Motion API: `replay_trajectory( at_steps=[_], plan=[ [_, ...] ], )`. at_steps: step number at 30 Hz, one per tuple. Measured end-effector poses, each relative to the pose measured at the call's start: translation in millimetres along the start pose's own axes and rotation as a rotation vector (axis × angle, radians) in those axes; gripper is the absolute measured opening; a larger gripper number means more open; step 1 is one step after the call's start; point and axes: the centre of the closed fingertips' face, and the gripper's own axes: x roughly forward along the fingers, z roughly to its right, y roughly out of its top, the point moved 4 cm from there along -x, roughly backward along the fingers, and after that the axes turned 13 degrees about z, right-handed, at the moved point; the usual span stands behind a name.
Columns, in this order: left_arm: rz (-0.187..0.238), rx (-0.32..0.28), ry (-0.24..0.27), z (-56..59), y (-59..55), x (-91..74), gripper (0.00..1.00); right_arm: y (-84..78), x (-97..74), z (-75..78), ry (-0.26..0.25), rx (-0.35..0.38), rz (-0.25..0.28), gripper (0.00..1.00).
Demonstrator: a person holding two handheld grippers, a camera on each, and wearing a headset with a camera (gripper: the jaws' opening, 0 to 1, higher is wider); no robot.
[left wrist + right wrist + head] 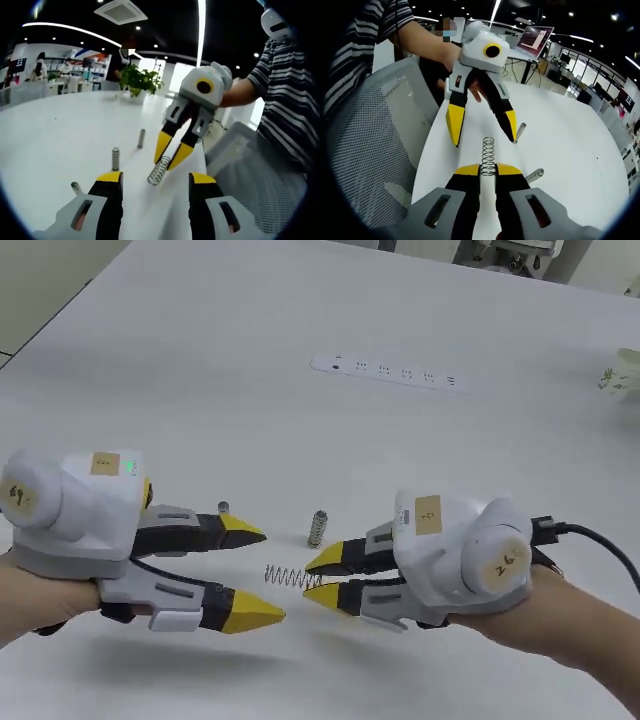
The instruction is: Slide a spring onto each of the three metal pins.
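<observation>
Right gripper (312,577) is pinched on one end of the spring (285,576), held just above the table (200,390) toward the wide-open left gripper (271,575); looks light, floppy and liable to ping away, so a gentle grip on the end coils seems smartest.

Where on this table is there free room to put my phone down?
Bare table stretches wide between the power strip and the grippers. The middle is crowded: the left gripper, the right gripper pinching a spring, a tall pin and a short pin sit close together.
</observation>
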Motion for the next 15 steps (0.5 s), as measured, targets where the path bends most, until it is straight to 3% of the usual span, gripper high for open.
replay_trajectory(
  at_steps=[6, 10, 15],
  plan=[
    [-0.001, 0.012, -0.019, -0.4, -1.1, 3.9, 0.35, -0.1, 0.8, 0.9, 0.004, -0.003, 0.002, 0.07],
    [0.005, 0.044, -0.020, -1.6, -0.3, 5.7, 0.40, 0.3, 1.1, 1.0, 0.005, -0.001, 0.007, 0.07],
    [0.010, 0.037, -0.037, -0.5, 0.1, 7.1, 0.27, 2.1, 0.3, 1.2, 0.000, 0.008, 0.015, 0.07]
  ],
)
